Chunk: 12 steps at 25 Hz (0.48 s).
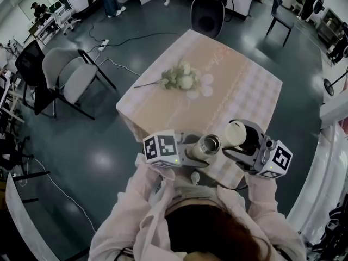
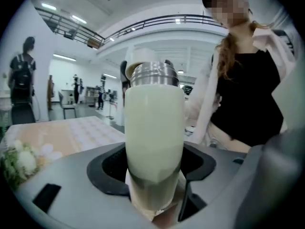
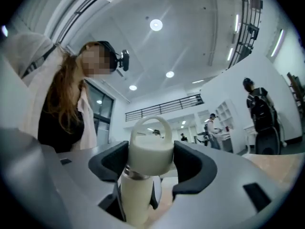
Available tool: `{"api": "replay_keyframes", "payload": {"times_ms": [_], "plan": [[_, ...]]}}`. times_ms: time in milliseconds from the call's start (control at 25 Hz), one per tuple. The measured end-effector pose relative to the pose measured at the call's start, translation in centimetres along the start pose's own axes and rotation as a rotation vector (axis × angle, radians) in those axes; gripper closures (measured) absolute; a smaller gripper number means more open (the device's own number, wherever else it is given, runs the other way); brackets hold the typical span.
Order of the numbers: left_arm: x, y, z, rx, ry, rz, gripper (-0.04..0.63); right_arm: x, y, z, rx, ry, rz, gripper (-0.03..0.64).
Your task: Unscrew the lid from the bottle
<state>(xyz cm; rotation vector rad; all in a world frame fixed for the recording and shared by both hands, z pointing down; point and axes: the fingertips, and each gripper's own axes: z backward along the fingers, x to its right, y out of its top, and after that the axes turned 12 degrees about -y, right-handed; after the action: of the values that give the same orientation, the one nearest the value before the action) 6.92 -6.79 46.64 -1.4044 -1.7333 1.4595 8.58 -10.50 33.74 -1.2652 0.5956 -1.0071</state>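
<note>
Separation of the lid from the bottle is judged to be the step in hand.

In the head view, the bottle (image 1: 207, 145) is seen clamped in the left gripper (image 1: 191, 153), with its steel mouth bare and aimed away from that gripper. The lid (image 1: 235, 132) is held by the right gripper (image 1: 240, 143), just beside the mouth and seemingly apart from it. Both are carried above the near edge of the table (image 1: 244, 86).

In the left gripper view, the jaws are seen spread wide and pressed on the pale body from both sides. The threaded neck (image 2: 155, 75) stands beyond the jaw tips, and a pale shape just behind it is taken to be the lid.

In the right gripper view, the jaws are likewise wide and closed on the lid's flanks, with its loop pointing away from the gripper. A steel band and a pale cylinder run back below it, and whether these belong to the lid cannot be told.

The lid is best drawn straight along the neck's line, without tilt, while the bottle is kept motionless and neither clamp is eased.
</note>
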Motion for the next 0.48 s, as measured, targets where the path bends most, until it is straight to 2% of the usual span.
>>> {"api": "replay_keyframes", "payload": {"times_ms": [120, 280, 360, 480], "plan": [[-2.4, 0.1, 1.8, 0.032, 0.193, 0.027, 0.279, 2.2, -1.5, 0.3, -0.050, -0.151, -0.016, 0.307], [-4.7, 0.6, 4.2, 0.070, 0.415, 0.008, 0.279, 4.1, -3.3, 0.6, -0.107, -0.281, -0.028, 0.307], [-5.3, 0.8, 4.9, 0.068, 0.491, -0.006, 0.279, 4.7, -4.2, 0.7, -0.140, -0.327, -0.023, 0.307], [-5.6, 0.9, 5.3, 0.079, 0.562, -0.014, 0.279, 5.2, -5.4, 1.1, -0.172, -0.379, -0.025, 0.308]]}}
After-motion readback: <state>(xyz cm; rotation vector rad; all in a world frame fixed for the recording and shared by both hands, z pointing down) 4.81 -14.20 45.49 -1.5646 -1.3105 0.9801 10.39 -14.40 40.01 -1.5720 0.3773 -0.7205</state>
